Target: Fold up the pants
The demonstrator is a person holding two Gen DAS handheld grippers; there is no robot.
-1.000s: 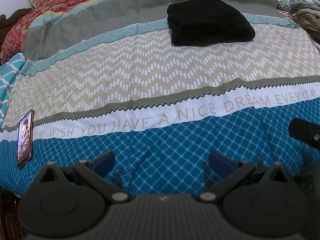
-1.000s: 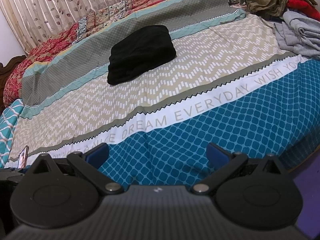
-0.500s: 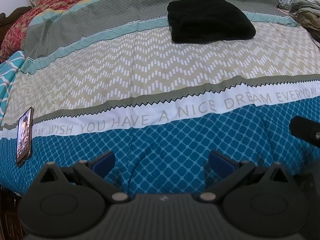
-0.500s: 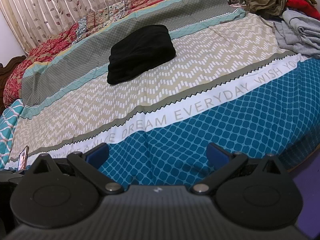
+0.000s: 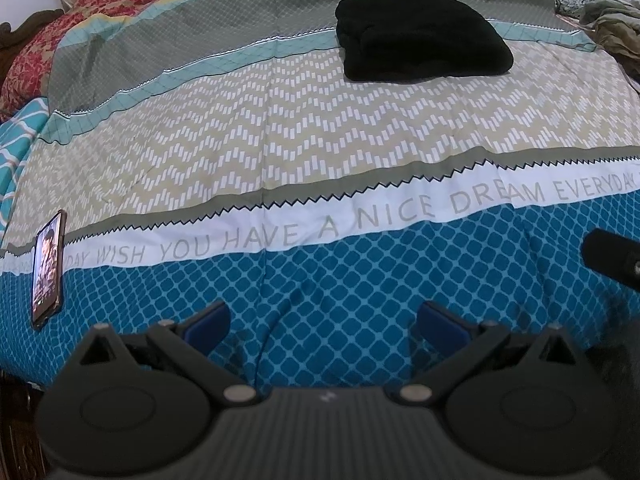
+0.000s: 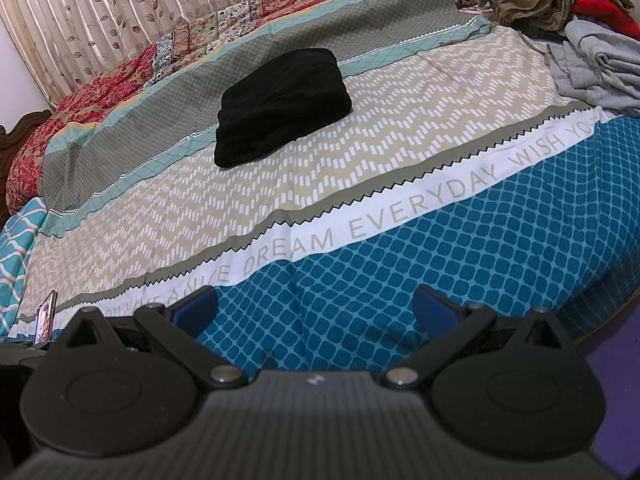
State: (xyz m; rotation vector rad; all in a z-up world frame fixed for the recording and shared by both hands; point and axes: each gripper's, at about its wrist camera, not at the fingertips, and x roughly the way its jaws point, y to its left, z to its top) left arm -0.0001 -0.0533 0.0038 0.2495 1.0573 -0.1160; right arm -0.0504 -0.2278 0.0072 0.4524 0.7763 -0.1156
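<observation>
Black pants [image 5: 420,42] lie folded in a thick bundle on the far part of the bed, also in the right wrist view [image 6: 282,106]. My left gripper [image 5: 324,322] is open and empty, over the blue front band of the bedsheet [image 5: 360,268], far from the pants. My right gripper [image 6: 316,306] is open and empty, also over the blue band near the bed's front edge. Part of the right gripper's body [image 5: 612,258] shows at the right edge of the left wrist view.
A phone [image 5: 48,268] lies at the bed's front left, also in the right wrist view [image 6: 46,316]. A heap of loose clothes [image 6: 560,8] and grey garments [image 6: 596,68] sit at the far right. Curtains [image 6: 120,12] hang behind the bed.
The left wrist view has shifted slightly; both grippers stay open and the pants have not moved.
</observation>
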